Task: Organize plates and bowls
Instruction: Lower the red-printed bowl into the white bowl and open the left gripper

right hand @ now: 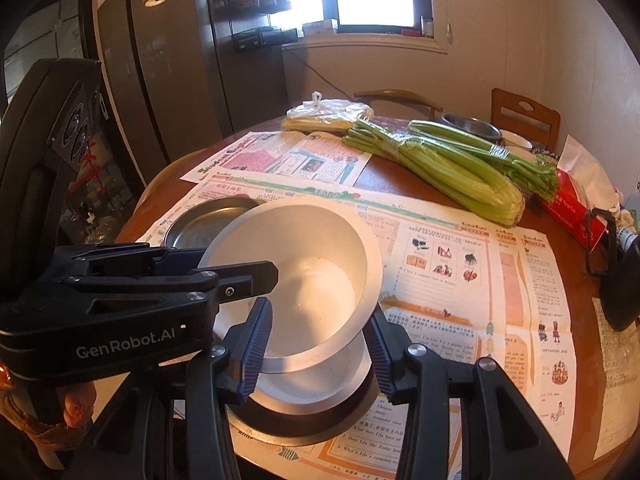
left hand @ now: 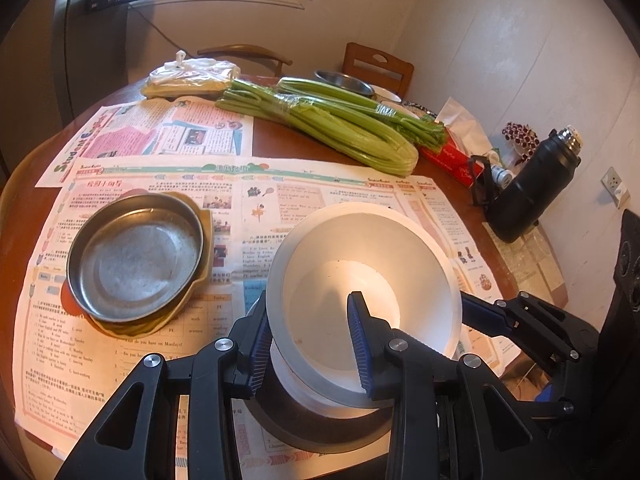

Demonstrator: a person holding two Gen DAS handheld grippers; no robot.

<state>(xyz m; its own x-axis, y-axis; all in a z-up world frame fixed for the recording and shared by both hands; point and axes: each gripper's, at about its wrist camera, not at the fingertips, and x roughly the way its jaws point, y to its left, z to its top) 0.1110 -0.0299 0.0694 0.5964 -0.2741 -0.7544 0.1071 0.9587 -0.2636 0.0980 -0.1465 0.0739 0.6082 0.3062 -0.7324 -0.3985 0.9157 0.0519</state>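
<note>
we are holding the white bowl tilted just above the black-rimmed dish, left gripper and right gripper each pinching its near rim, the metal plate lying to its left.

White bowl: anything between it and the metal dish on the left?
Nothing visible. Only flat newspaper lies between the white bowl and the metal dish. The left gripper and right gripper both clamp the bowl's rim.
</note>
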